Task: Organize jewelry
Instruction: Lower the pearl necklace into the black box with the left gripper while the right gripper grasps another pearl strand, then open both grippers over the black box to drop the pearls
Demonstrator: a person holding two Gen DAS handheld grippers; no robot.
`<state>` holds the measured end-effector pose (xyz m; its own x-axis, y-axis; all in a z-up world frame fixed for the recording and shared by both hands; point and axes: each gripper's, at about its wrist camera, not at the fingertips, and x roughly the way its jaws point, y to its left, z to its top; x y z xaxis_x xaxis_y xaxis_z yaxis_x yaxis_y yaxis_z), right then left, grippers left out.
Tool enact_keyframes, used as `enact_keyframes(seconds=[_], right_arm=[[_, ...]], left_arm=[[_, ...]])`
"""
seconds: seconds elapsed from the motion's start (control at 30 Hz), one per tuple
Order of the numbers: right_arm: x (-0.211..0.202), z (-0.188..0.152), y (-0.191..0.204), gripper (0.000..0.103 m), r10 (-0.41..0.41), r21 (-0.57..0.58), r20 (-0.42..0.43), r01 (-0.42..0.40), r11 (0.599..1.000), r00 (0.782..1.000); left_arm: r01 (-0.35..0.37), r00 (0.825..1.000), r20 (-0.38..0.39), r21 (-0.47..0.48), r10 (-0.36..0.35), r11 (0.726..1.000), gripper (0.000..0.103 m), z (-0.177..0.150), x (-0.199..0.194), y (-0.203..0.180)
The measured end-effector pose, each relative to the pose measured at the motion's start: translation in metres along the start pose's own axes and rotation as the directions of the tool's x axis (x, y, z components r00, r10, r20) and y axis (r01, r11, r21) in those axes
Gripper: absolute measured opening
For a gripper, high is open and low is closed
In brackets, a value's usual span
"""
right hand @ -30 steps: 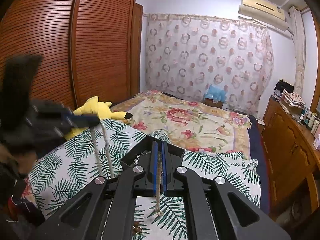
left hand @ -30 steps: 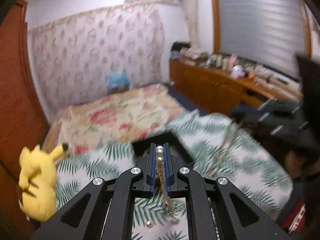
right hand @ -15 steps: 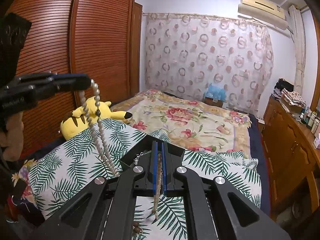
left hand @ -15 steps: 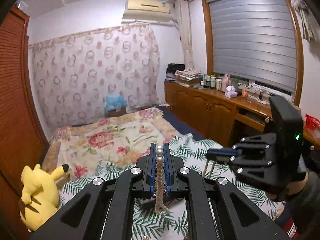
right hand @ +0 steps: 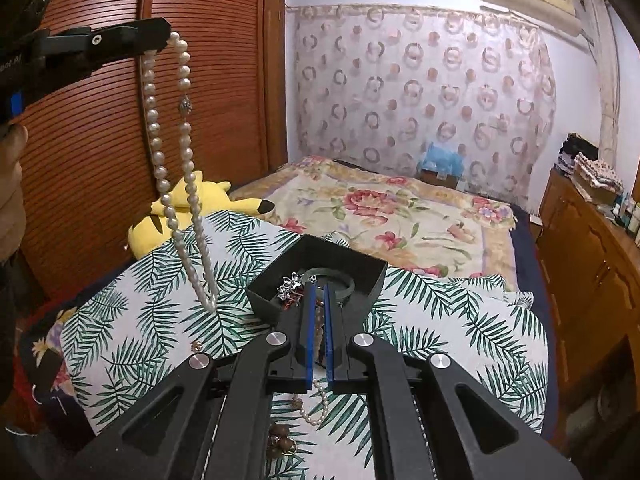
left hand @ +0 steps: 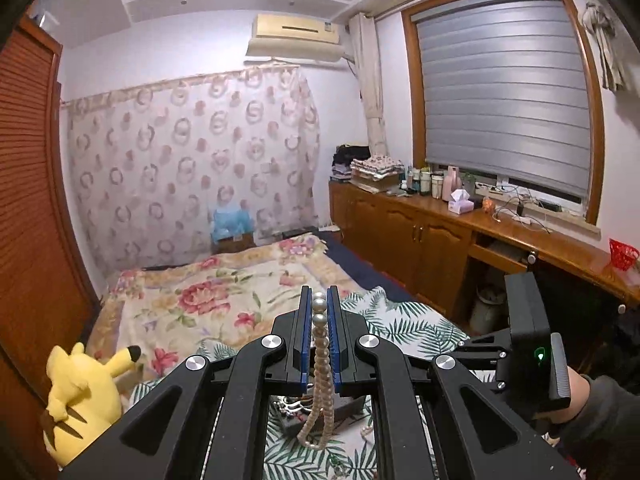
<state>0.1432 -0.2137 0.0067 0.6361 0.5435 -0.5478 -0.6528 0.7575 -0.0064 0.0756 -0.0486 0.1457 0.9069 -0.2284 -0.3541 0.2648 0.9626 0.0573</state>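
Pearl necklace (right hand: pixel 182 168) pinched at its top between the fingers of the left gripper (right hand: pixel 166 36), hanging free as a long double strand, metal clasp bead partway down one side. Lowest loop dangling above the palm-leaf cloth (right hand: pixel 132 336), just left of the black jewelry box (right hand: pixel 360 280), apart from both. Same necklace (left hand: pixel 320 364) in the left wrist view running down between the blue pads (left hand: pixel 306 340) of the left gripper (left hand: pixel 319 300), two pearls standing proud at the tips, loop swinging low over the cloth.

Right gripper (right hand: pixel 318 294) pressed together on a thin beaded strand (right hand: pixel 319 332), tips right at the near edge of the box; whether over or inside the rim, cannot tell. Short pearl loop (right hand: pixel 316 408) trailing below the pads onto the cloth. Right gripper's body (left hand: pixel 524 344) also visible at the right in the left wrist view, held by a hand (left hand: pixel 578 394) in a dark sleeve.

Inside the box: dark green bangle (right hand: pixel 342 284), silvery ornament (right hand: pixel 290 284), some reddish pieces. Loose on the cloth: small ring (right hand: pixel 197 346), brownish beads (right hand: pixel 282 442) near the bottom edge.

Beyond: floral bedspread (right hand: pixel 384 216), yellow plush toy (right hand: pixel 208 204) against the slatted wooden wardrobe (right hand: pixel 208 92), wooden cabinet run (left hand: pixel 432 232) under the shuttered window.
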Motion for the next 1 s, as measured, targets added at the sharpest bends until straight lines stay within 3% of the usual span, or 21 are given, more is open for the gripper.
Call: enact_keyframes(seconds=[0.47, 0.83, 1.0], right_arm=[[-0.024, 0.054, -0.005, 0.005, -0.009, -0.043, 0.103, 0.013, 0.999, 0.995], [-0.016, 0.108, -0.02, 0.005, 0.024, -0.07, 0.146, -0.014, 0.997, 0.989], [-0.002, 0.121, -0.027, 0.005, 0.036, -0.077, 0.142, -0.026, 0.997, 0.989]], left_arm=[[-0.005, 1.0, -0.009, -0.017, 0.005, 1.0, 0.007, 0.0, 0.022, 0.012], [0.014, 0.997, -0.076, -0.042, -0.017, 0.999, 0.007, 0.0, 0.083, 0.036], [0.021, 0.991, -0.128, -0.064, -0.029, 0.998, 0.007, -0.015, 0.109, 0.048]])
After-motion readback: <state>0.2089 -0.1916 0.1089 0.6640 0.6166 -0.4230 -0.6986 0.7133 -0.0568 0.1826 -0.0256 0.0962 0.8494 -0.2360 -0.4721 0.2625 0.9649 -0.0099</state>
